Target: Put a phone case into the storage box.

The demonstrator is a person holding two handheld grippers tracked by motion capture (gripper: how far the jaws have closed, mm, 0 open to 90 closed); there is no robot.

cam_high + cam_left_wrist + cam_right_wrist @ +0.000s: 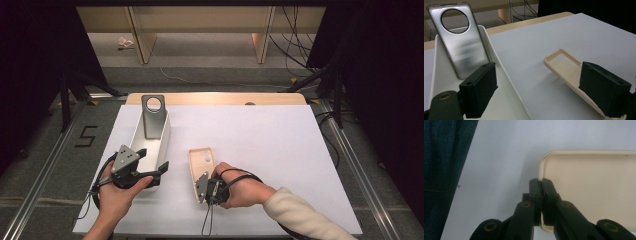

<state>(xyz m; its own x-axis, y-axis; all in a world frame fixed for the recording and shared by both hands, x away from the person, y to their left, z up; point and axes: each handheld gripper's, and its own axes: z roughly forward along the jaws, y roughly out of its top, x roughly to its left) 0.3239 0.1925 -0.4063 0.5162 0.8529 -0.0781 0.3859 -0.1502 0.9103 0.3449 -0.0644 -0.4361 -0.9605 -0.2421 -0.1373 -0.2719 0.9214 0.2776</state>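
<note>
I had one case already stowed: the grey metallic phone case with the round camera hole [152, 116] stood leaning against the far end of the long white plastic tray [138, 131] on the left of the white table top [280, 150]. What I judged was left was the second one, the cream-coloured soft phone case [201, 167], which lay open side up on the table just right of the tray, near the front middle.

My right gripper [204, 186] had its jaws pinched tight on the near rim of that cream case; in the right gripper view [541, 185] the two black tips met over the case's edge by its rounded corner. My right hand [240, 189] came in from the right, low over the table, sleeve trailing toward the near right.

My left gripper [152, 162] sat over the near end of the tray with its jaws spread wide and nothing between them, the hand cupped under it from the near edge. The cream case had yet to be lifted into the tray, as I saw it.
</note>
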